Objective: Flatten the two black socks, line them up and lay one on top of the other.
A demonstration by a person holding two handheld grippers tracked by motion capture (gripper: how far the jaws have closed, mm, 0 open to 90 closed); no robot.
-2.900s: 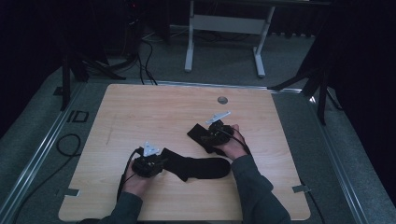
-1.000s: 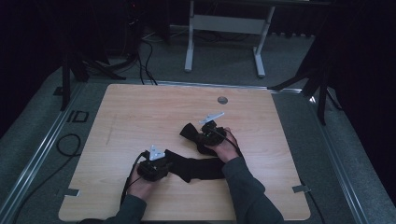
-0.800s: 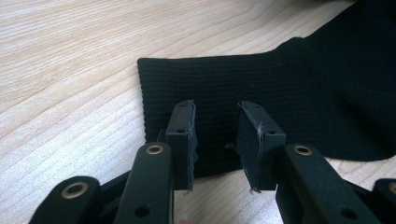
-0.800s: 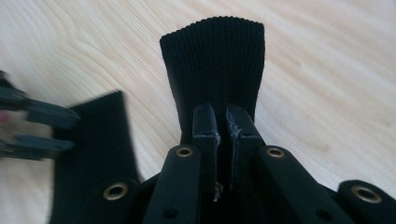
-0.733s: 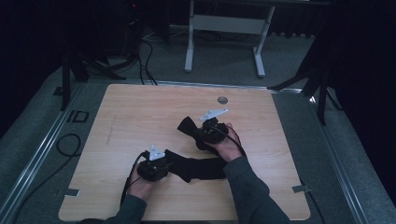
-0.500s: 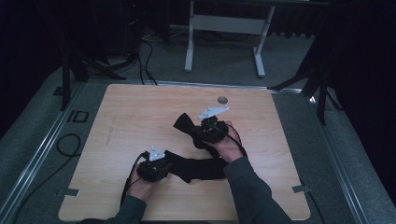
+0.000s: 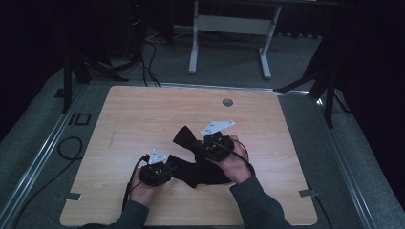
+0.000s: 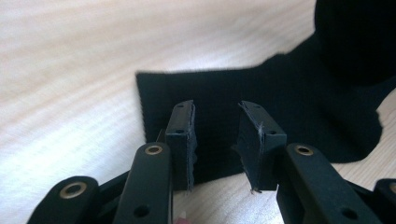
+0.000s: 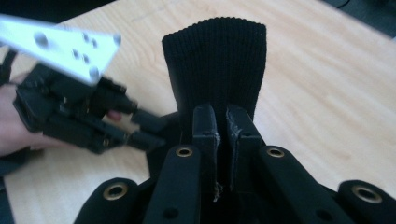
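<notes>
A black knitted sock (image 7: 206, 172) lies across the near middle of the wooden table (image 7: 143, 114). My right gripper (image 7: 198, 146) is shut on the sock near its ribbed cuff (image 9: 217, 60). The cuff (image 7: 183, 137) stands up off the table beyond the jaws of my right gripper (image 9: 222, 116). My left gripper (image 7: 171, 166) is at the sock's other end. In the left gripper view my left gripper (image 8: 215, 135) is open, with the flat sock end (image 8: 299, 93) under and between the jaws. My left gripper (image 9: 152, 130) also appears in the right gripper view at the left.
A round hole (image 7: 228, 102) sits near the table's far edge. Beyond the table stand a white frame (image 7: 229, 24) and dark tripod legs (image 7: 329, 81). A cable loop (image 7: 67, 148) lies on the floor to the left.
My right gripper has lifted the sock's cuff end and carried it leftwards, bunching the sock. My left gripper has stayed almost in place at the other end.
</notes>
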